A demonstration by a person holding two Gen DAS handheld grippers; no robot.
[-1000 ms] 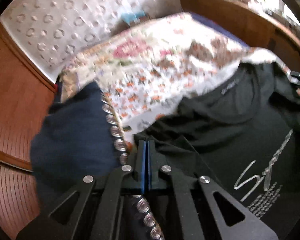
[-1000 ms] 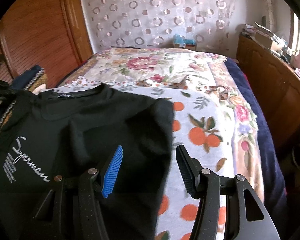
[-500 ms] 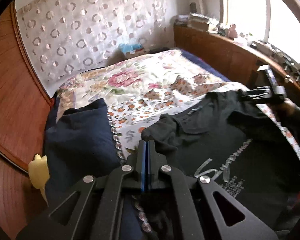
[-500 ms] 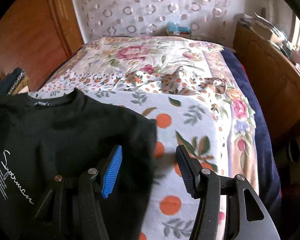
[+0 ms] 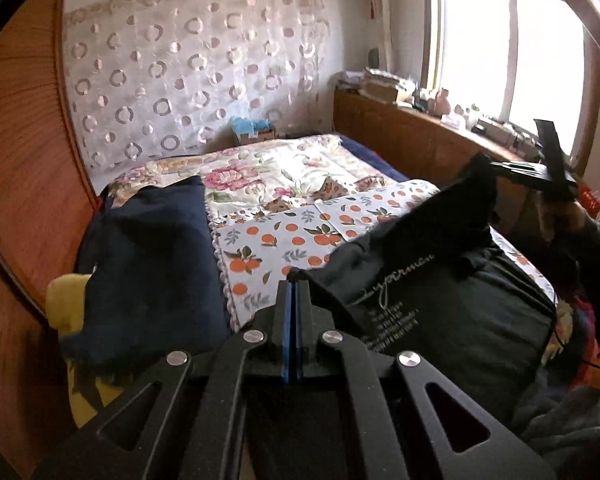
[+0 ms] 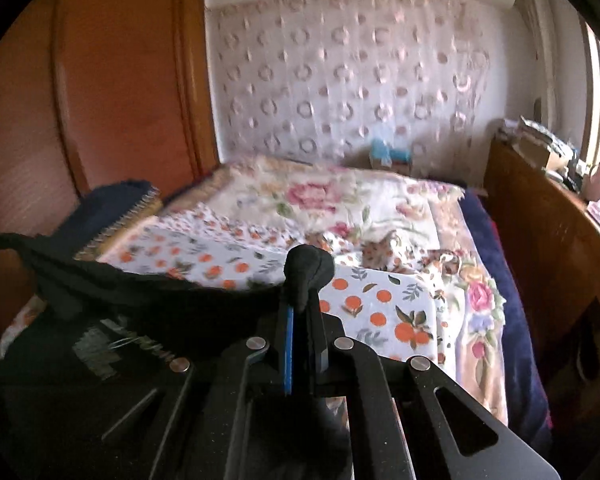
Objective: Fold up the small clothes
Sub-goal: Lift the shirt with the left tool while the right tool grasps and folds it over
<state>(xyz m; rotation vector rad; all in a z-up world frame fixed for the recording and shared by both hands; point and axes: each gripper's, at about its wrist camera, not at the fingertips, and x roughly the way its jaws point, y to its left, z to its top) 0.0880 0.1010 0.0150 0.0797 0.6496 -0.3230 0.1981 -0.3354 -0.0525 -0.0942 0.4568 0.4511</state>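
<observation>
A black T-shirt [image 5: 452,300] with white script print hangs stretched between both grippers above the bed. My left gripper [image 5: 293,280] is shut on one top corner of the shirt. My right gripper [image 6: 302,284] is shut on the other corner, with a bunch of black fabric [image 6: 308,268] sticking out past the fingertips. The right gripper also shows in the left wrist view [image 5: 540,172], raised at the right. The shirt shows in the right wrist view [image 6: 120,320], sagging to the left.
The bed carries an orange-print cloth [image 5: 300,236] and a floral quilt [image 6: 320,200]. A dark navy garment [image 5: 148,264] lies at the left by a yellow item [image 5: 62,296]. A wooden sideboard [image 5: 412,140] runs along the right, a wooden wardrobe [image 6: 100,100] along the left.
My right gripper has shut on the shirt's corner. Both grippers have lifted, raising the shirt's top edge off the bed and stretching it between them.
</observation>
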